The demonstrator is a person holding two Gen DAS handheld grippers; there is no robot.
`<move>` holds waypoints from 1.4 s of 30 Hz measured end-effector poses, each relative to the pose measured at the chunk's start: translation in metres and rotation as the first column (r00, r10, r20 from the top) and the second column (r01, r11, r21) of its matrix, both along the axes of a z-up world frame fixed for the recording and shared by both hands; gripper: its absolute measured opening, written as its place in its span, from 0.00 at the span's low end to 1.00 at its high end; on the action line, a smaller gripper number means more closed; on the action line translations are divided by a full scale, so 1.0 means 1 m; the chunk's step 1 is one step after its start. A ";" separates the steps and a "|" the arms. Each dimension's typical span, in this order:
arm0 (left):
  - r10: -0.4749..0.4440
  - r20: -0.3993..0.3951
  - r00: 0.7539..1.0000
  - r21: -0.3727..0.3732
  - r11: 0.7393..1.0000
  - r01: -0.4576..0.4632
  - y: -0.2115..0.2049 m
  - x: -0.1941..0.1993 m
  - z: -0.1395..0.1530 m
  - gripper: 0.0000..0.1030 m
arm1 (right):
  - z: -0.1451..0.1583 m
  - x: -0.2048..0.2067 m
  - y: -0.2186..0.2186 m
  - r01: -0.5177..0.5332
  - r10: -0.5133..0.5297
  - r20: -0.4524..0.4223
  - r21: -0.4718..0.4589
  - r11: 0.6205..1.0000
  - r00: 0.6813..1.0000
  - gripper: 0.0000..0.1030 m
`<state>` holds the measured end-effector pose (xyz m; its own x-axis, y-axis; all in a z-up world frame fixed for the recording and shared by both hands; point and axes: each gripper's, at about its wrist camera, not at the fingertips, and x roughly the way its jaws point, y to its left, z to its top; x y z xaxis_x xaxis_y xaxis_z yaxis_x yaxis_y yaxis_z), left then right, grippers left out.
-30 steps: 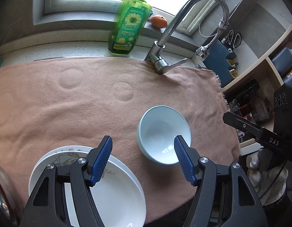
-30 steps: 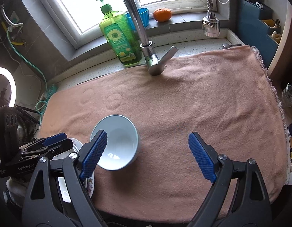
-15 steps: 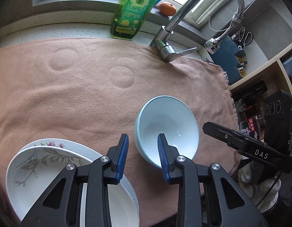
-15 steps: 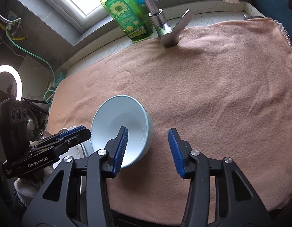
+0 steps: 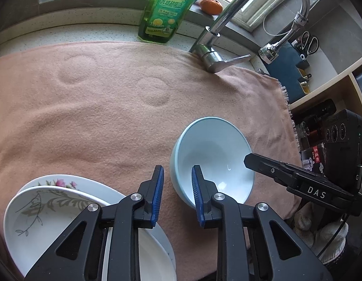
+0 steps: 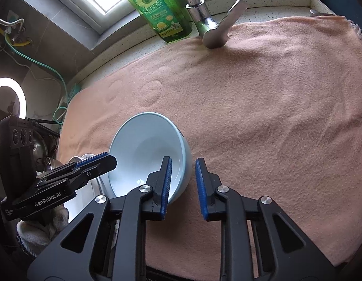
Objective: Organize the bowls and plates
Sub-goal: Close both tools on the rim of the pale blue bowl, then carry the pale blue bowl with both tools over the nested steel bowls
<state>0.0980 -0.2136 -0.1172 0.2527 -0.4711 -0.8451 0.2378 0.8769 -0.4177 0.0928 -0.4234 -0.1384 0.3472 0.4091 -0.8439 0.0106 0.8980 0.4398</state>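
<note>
– Both claws have come lower toward the cloth (image 5: 99,117), and their jaws have just been closing from wide to narrow. The bowl stays at the same place. What do you see at the far left?

– Two white plates (image 5: 40,210) lie stacked at the near left corner of the cloth. The upper one has a grey leaf drawing, and the lower one (image 5: 63,183) shows pink flowers at its rim.

– And the left claw (image 5: 177,167)?

– It is just right of the plates. Its jaws are narrow and stand across the left rim of the pale blue bowl (image 5: 213,154): one blue pad outside, the other inside. A thin strip of cloth is visible between the outer pad and the bowl wall, so the pads do not grip the bowl.

– Where is the bowl exactly?

– It sits upright on the pink cloth, near the front edge, between the two claws.

– Then the right claw (image 6: 183,159)?

– It is the same, mirrored. Its jaws are narrow across the right rim of the bowl, the inner pad inside the bowl and the outer pad over the cloth. I see a small gap beside the wall there also, so it holds nothing.

– And behind?

– A green soap bottle (image 5: 167,11) stands at the back edge of the cloth, then an orange (image 5: 210,5) on the window sill, then the steel tap (image 5: 211,56) to the right.
</note>
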 end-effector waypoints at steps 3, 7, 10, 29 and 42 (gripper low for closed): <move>-0.008 -0.017 1.000 -0.004 1.000 0.008 -0.002 0.003 -0.004 0.11 | -0.005 0.003 0.000 0.002 -0.002 -0.020 0.013 1.000 1.000 0.11; -0.020 -0.015 1.000 0.006 1.000 0.020 -0.004 0.004 -0.006 0.10 | -0.007 0.004 -0.001 -0.001 0.002 -0.021 0.012 1.000 1.000 0.10; -0.018 -0.022 1.000 -0.004 1.000 0.018 -0.003 0.005 -0.008 0.09 | -0.009 0.005 -0.001 0.004 -0.004 -0.024 0.013 1.000 1.000 0.10; 0.008 0.051 0.999 -0.023 1.000 -0.007 0.022 -0.002 0.031 0.09 | 0.041 0.002 0.026 -0.011 0.012 0.053 -0.003 1.000 0.999 0.10; 0.077 0.118 0.990 -0.024 0.997 -0.074 0.085 -0.017 0.064 0.09 | 0.077 -0.005 0.098 -0.083 0.085 0.117 -0.022 0.996 0.989 0.10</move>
